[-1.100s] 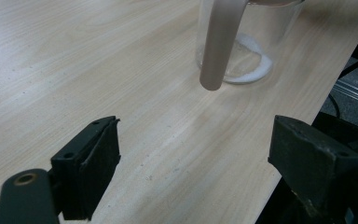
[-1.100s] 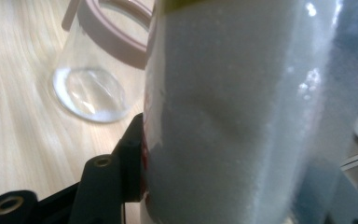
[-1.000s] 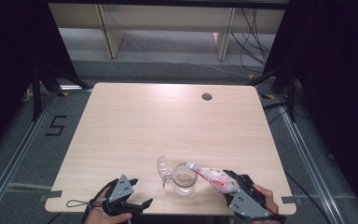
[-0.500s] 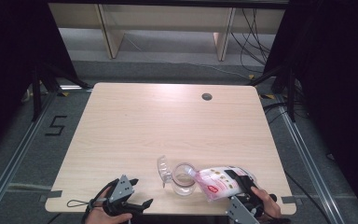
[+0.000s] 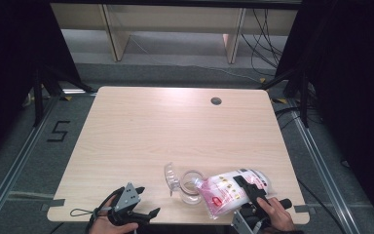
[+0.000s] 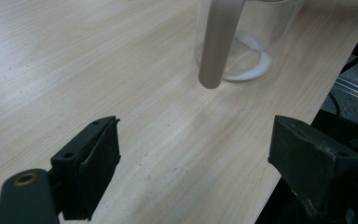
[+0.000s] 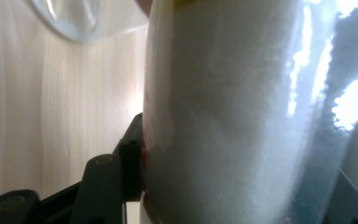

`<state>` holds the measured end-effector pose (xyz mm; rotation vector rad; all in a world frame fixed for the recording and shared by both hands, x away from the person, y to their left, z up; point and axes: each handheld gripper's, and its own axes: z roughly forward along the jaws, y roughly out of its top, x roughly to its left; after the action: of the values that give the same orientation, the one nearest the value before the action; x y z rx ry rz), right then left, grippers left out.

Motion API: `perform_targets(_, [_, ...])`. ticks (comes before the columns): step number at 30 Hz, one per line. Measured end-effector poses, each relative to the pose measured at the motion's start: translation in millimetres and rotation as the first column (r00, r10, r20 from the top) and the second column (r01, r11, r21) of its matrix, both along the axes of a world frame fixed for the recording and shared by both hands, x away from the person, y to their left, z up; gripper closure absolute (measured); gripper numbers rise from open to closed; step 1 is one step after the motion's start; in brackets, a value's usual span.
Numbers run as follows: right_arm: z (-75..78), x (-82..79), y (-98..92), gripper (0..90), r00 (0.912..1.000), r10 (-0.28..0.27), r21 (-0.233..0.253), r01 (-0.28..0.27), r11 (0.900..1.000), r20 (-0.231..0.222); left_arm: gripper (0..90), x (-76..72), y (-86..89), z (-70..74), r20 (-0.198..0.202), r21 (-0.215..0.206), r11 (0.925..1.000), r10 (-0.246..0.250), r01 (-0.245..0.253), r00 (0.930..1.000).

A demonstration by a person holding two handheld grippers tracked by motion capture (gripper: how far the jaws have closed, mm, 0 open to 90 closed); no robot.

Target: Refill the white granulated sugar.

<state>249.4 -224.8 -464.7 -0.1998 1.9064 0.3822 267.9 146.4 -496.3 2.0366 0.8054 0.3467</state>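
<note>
A clear glass jar point(image 5: 191, 187) stands near the table's front edge with its hinged clear lid point(image 5: 171, 176) swung open to the left. A little white powder lies on the jar's bottom point(image 6: 247, 65). A pink and white bag of white powder point(image 5: 233, 190) is tilted with its mouth at the jar's rim. My right gripper point(image 5: 253, 194) is shut on that bag point(image 7: 242, 116), which presses against its jaws. Left of the jar, my left gripper point(image 5: 141, 204) rests at the table's edge, open point(image 6: 196, 158) with nothing between its jaws.
The wooden table point(image 5: 175, 131) has a round cable hole point(image 5: 216, 101) at its back right. Beyond the table stand shelf legs point(image 5: 112, 34) and loose cables point(image 5: 268, 34) on the floor. Dark curtains hang on both sides.
My right gripper has tipped the bag up and turned its broad face toward the high view, with its mouth staying at the jar. The left gripper has not moved.
</note>
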Motion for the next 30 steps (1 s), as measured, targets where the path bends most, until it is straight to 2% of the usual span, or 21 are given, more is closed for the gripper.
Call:
perform_targets(1, [4.2, 0.7, 0.8, 48.7, 0.9994, 0.023, -0.053, -0.021, 0.998, 0.027, 15.9, 0.2, -0.2, -0.4, 0.001, -0.004, 1.0000, 0.002, -0.002, 1.0000])
perform_targets(2, [-0.3, 0.3, 0.3, 48.7, 1.0000, 0.001, 0.000, -0.001, 1.000, -0.005, 15.8, 0.5, 0.6, -0.1, 0.001, 0.007, 1.0000, -0.003, 0.003, 1.0000])
perform_targets(3, [0.4, 0.6, 0.7, 48.7, 1.0000, 0.007, -0.013, -0.007, 1.000, 0.002, 15.8, 0.3, -0.2, -0.4, 0.001, -0.004, 1.0000, 0.001, -0.001, 1.0000])
perform_targets(4, [1.8, 1.0, 1.7, 48.7, 0.9995, 0.022, -0.049, -0.021, 0.999, 0.023, 15.9, -0.3, 0.0, 0.4, -0.001, 0.005, 1.0000, 0.001, -0.001, 1.0000])
perform_targets(5, [-1.6, -0.3, 1.1, 48.8, 1.0000, -0.007, -0.021, 0.007, 1.000, -0.002, 15.9, -0.5, 0.0, 0.6, -0.002, 0.006, 1.0000, 0.000, 0.000, 1.0000])
perform_targets(7, [3.5, 2.4, 3.3, 48.8, 0.9976, 0.036, -0.104, -0.029, 0.994, 0.060, 15.8, -0.4, 0.1, 0.5, -0.002, 0.006, 1.0000, 0.000, 0.000, 1.0000])
perform_targets(9, [2.4, 1.6, 3.7, 48.9, 0.9990, 0.011, -0.095, -0.007, 0.995, 0.043, 15.8, -0.4, -0.1, 0.6, -0.003, 0.007, 1.0000, 0.000, 0.000, 1.0000])
perform_targets(10, [3.8, 2.2, 4.3, 48.9, 0.9975, 0.030, -0.117, -0.023, 0.993, 0.064, 15.8, -0.6, -0.3, 0.4, -0.001, 0.005, 1.0000, 0.002, -0.002, 1.0000])
perform_targets(12, [3.3, 1.4, 4.5, 49.0, 0.9975, 0.021, -0.122, -0.013, 0.992, 0.068, 15.9, -0.3, -0.2, 0.3, 0.000, 0.005, 1.0000, 0.000, 0.000, 1.0000])
perform_targets(13, [4.2, 2.4, 5.1, 49.0, 0.9964, 0.029, -0.143, -0.018, 0.990, 0.080, 15.8, -0.1, -0.1, 0.4, 0.001, 0.007, 1.0000, -0.001, 0.001, 1.0000])
perform_targets(14, [1.6, 1.6, 4.7, 49.0, 0.9980, 0.007, -0.122, 0.001, 0.992, 0.063, 15.8, -0.3, -0.2, 0.4, -0.001, 0.004, 1.0000, 0.002, -0.002, 1.0000])
perform_targets(17, [3.4, 3.0, 4.9, 49.1, 0.9971, 0.017, -0.139, -0.007, 0.990, 0.075, 15.9, -0.2, 0.0, 0.5, 0.000, 0.005, 1.0000, -0.002, 0.002, 1.0000])
perform_targets(18, [6.1, 4.2, 5.7, 49.1, 0.9936, 0.044, -0.172, -0.026, 0.985, 0.104, 15.8, 0.3, -0.9, -0.6, 0.002, -0.011, 0.9999, 0.001, -0.001, 1.0000])
perform_targets(19, [6.9, 4.5, 6.1, 49.2, 0.9932, 0.043, -0.184, -0.023, 0.983, 0.108, 15.8, 0.2, -1.1, -0.7, 0.001, -0.011, 0.9999, 0.002, -0.002, 1.0000])
perform_targets(20, [5.5, 4.1, 5.7, 49.2, 0.9948, 0.027, -0.171, -0.010, 0.985, 0.098, 15.9, -0.4, -0.8, 0.4, -0.002, 0.000, 1.0000, 0.002, -0.002, 1.0000])
perform_targets(22, [7.8, 4.8, 6.9, 49.2, 0.9914, 0.052, -0.204, -0.026, 0.979, 0.120, 15.8, -0.2, -0.9, 0.1, 0.002, 0.000, 1.0000, 0.001, -0.001, 1.0000])
perform_targets(24, [7.6, 4.6, 7.7, 49.3, 0.9914, 0.051, -0.214, -0.024, 0.977, 0.121, 15.9, 0.3, 0.6, 0.7, 0.000, 0.019, 0.9998, -0.006, 0.006, 1.0000])
perform_targets(26, [6.1, 4.5, 8.2, 49.3, 0.9924, 0.044, -0.200, -0.020, 0.980, 0.115, 15.8, -0.1, -0.2, 0.5, -0.002, 0.009, 1.0000, -0.005, 0.005, 1.0000])
perform_targets(27, [7.3, 5.0, 9.0, 49.3, 0.9899, 0.062, -0.215, -0.033, 0.976, 0.127, 15.9, 0.3, 0.7, 0.8, 0.000, 0.021, 0.9997, -0.009, 0.009, 1.0000])
perform_targets(28, [8.1, 4.9, 9.5, 49.4, 0.9887, 0.065, -0.225, -0.033, 0.974, 0.135, 15.9, 0.6, 0.3, 0.0, 0.001, 0.012, 0.9999, -0.007, 0.007, 1.0000])
perform_targets(30, [7.7, 4.5, 9.9, 49.4, 0.9905, 0.048, -0.229, -0.017, 0.973, 0.129, 15.8, 0.6, 0.4, 0.2, 0.000, 0.013, 0.9999, -0.008, 0.008, 1.0000])
